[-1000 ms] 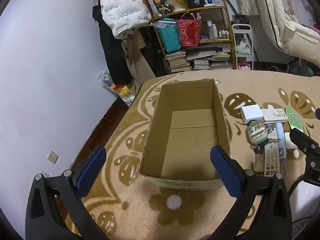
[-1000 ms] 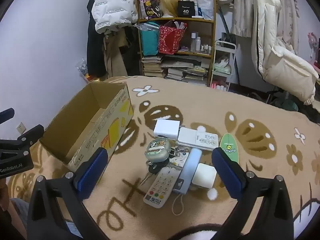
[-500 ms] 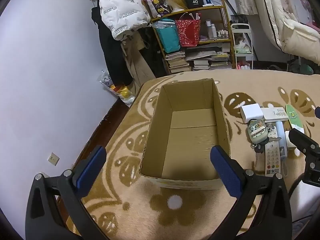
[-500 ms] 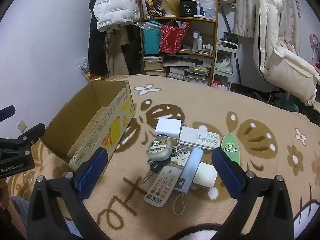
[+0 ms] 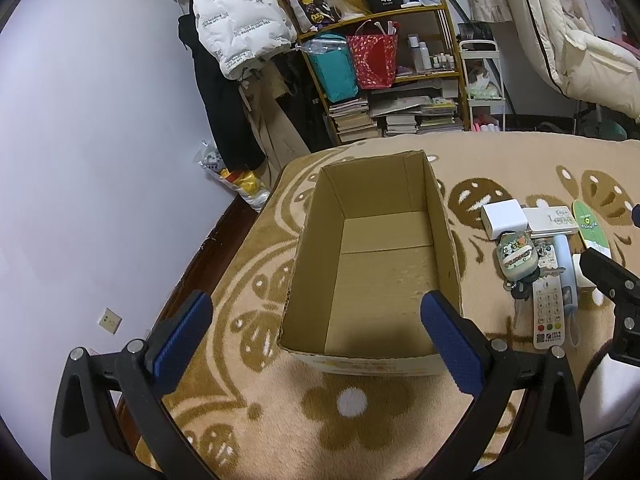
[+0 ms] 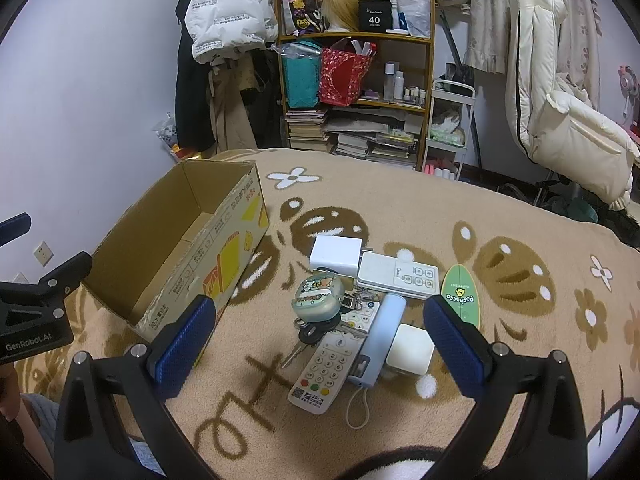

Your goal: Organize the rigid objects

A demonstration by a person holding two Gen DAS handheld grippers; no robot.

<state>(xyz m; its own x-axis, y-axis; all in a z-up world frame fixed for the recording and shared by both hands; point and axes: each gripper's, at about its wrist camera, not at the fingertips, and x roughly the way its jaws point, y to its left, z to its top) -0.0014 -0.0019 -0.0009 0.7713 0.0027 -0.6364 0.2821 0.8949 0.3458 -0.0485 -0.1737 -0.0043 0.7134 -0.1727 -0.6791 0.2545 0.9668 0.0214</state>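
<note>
An empty cardboard box (image 5: 380, 256) (image 6: 188, 240) stands open on the patterned carpet. Right of it lies a pile: a white remote with number keys (image 6: 322, 372) (image 5: 548, 312), a pale blue power bank (image 6: 380, 338), a white square charger (image 6: 410, 350), a green cartoon pouch with keys (image 6: 318, 296) (image 5: 516, 256), a white box (image 6: 335, 255), a white panel remote (image 6: 396, 276) and a green oval card (image 6: 460, 294). My left gripper (image 5: 316, 338) hangs open above the box's near wall. My right gripper (image 6: 316, 342) is open above the pile, holding nothing.
A wooden shelf (image 6: 356, 92) with bags, books and bottles stands at the back beside hanging coats (image 6: 224, 20). A cream padded chair (image 6: 560, 120) is at the back right. A lilac wall (image 5: 100, 160) borders the carpet's left edge.
Both views have crept slightly, so the box and the pile sit a touch differently in frame. Both grippers stay open and nothing on the carpet has moved.
</note>
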